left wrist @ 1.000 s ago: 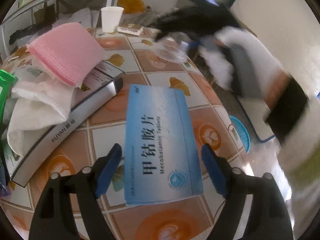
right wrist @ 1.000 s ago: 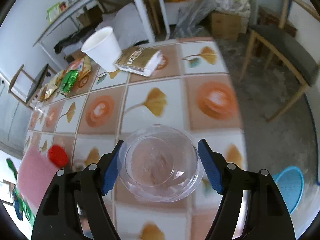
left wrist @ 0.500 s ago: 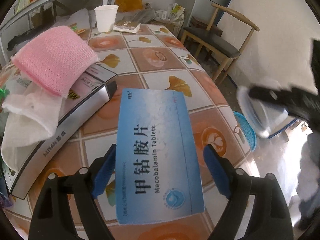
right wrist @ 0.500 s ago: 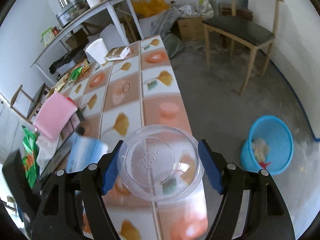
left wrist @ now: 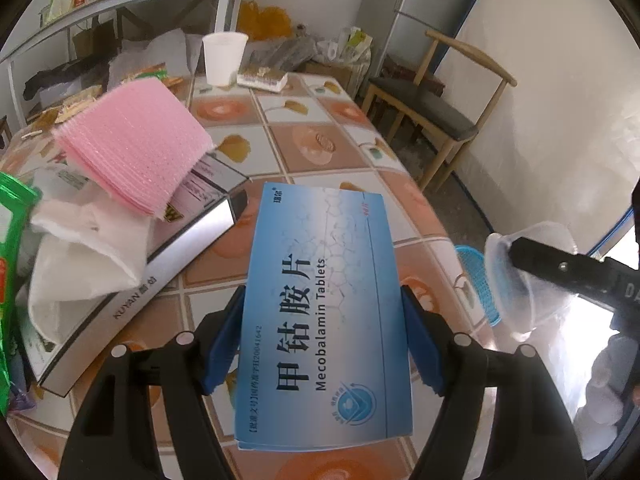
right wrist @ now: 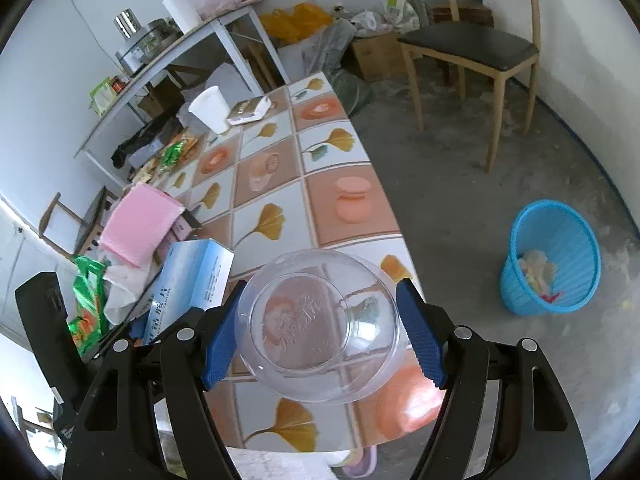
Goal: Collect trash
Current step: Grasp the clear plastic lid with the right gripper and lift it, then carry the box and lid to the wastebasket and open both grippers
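My left gripper (left wrist: 322, 320) has a blue Mecobalamin tablet box (left wrist: 320, 304) between its blue pads. The jaws are closing and both pads touch the box's long sides. The box's near end is tilted up off the table. In the right wrist view the same box (right wrist: 188, 280) shows at the left. My right gripper (right wrist: 320, 336) is shut on a clear plastic cup (right wrist: 316, 324), held on its side above the table's near right edge. From the left wrist view that cup (left wrist: 520, 280) hangs beyond the table edge. A blue waste basket (right wrist: 552, 256) with some scraps stands on the floor to the right.
On the tiled table (left wrist: 320, 120) lie a pink foam stack (left wrist: 132, 148), a silver box (left wrist: 160, 276), white cloth (left wrist: 80, 256) and a green bag (left wrist: 12, 240). A white paper cup (left wrist: 222, 60) and a small carton (left wrist: 262, 78) stand at the far end. A wooden chair (right wrist: 472, 48) is behind.
The right gripper has carried the clear cup from over the far table to its near right edge, toward the basket. The left jaws have narrowed onto the blue box, which now tilts upward.
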Available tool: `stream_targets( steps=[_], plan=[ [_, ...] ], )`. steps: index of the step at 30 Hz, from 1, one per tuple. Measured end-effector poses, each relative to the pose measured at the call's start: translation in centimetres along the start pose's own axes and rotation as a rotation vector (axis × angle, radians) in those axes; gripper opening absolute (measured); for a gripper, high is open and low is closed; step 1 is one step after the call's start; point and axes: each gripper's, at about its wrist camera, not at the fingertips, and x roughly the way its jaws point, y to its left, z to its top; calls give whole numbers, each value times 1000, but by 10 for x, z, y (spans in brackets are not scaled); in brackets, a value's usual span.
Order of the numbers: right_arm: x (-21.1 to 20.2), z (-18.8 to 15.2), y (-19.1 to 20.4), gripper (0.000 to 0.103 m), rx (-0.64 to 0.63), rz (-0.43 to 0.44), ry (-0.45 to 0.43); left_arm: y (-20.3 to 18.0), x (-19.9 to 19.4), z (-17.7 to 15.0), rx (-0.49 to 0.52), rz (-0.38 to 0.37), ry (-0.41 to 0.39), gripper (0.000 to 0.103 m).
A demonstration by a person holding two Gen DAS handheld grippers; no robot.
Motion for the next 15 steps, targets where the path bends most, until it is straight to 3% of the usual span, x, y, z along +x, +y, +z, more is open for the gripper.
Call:
stream_targets(
  steps=[15],
  plan=[
    [-9,0,3,69,33,21,-15,0,-16,-1,-11,-27,-33,71]
  ],
)
